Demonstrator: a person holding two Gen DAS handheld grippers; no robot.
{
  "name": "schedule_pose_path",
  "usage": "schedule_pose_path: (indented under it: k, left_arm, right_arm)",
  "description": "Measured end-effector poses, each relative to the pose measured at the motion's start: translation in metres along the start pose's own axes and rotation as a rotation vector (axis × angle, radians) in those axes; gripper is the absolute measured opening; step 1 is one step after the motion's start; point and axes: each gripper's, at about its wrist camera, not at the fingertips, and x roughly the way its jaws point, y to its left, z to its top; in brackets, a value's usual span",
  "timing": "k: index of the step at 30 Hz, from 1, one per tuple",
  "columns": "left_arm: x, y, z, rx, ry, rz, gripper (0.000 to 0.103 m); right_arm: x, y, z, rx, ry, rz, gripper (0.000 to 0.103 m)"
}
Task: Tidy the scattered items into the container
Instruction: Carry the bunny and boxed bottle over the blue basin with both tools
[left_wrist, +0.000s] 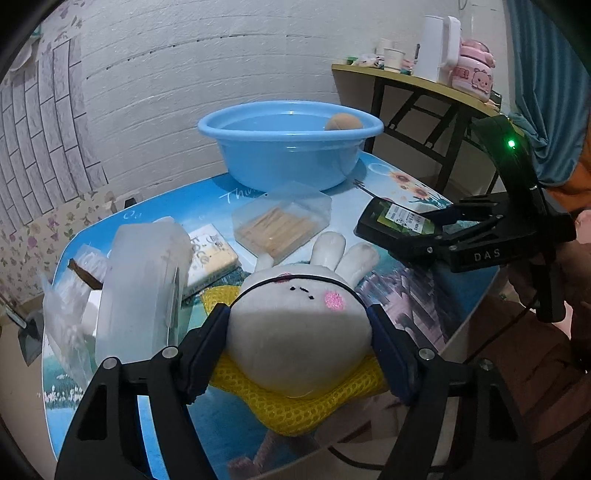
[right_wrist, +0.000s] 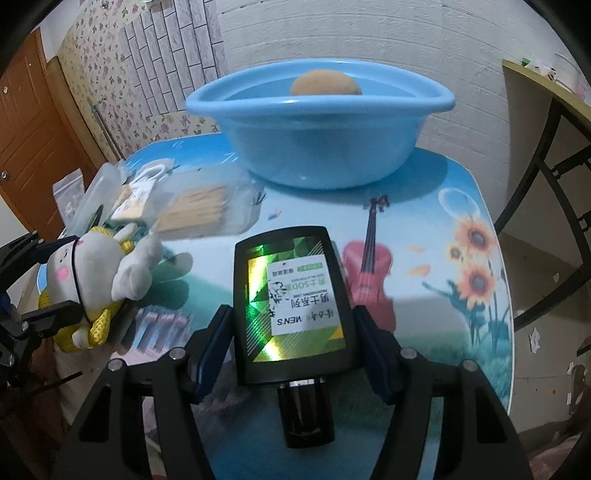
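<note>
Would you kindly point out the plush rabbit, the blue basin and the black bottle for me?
plush rabbit (left_wrist: 299, 332), left wrist view, on its white face.
blue basin (right_wrist: 317, 147), right wrist view, on its front outer wall.
black bottle (right_wrist: 295, 295), right wrist view, on its label.

We list: basin (right_wrist: 317, 136) at bench (right_wrist: 461, 332) far edge, ball (right_wrist: 325, 84) in it; rabbit toy (left_wrist: 299, 332) left of bottle (right_wrist: 295, 302).

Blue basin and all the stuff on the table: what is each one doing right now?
blue basin: upright, brown round thing inside
plush bunny: lying on the table, left gripper clamped on it
black bottle: flat, label up, between the right gripper pads
clear stick box: closed, on the table
</note>
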Motion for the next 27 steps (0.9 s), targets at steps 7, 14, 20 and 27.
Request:
schedule_pose_path:
  k: [7, 14, 20, 27]
  left_arm:
    - [-0.011, -0.003, -0.008, 0.006, 0.014, -0.001, 0.075]
    - [-0.012, -0.005, -0.011, 0.03, 0.019, 0.025, 0.077]
    - [-0.006, -0.006, -0.013, 0.046, 0.019, 0.039, 0.083]
    - [0.0, -0.002, -0.013, 0.027, 0.011, 0.028, 0.086]
  right_arm:
    - [-0.01, 0.008, -0.017, 0.0, 0.01, 0.002, 0.064]
    - [-0.012, 0.017, -0.02, -0.052, 0.012, -0.022, 0.064]
    - [-0.007, 0.022, -0.021, -0.088, 0.006, -0.043, 0.065]
    - [-0.003, 0.025, -0.019, -0.093, -0.017, -0.051, 0.065]
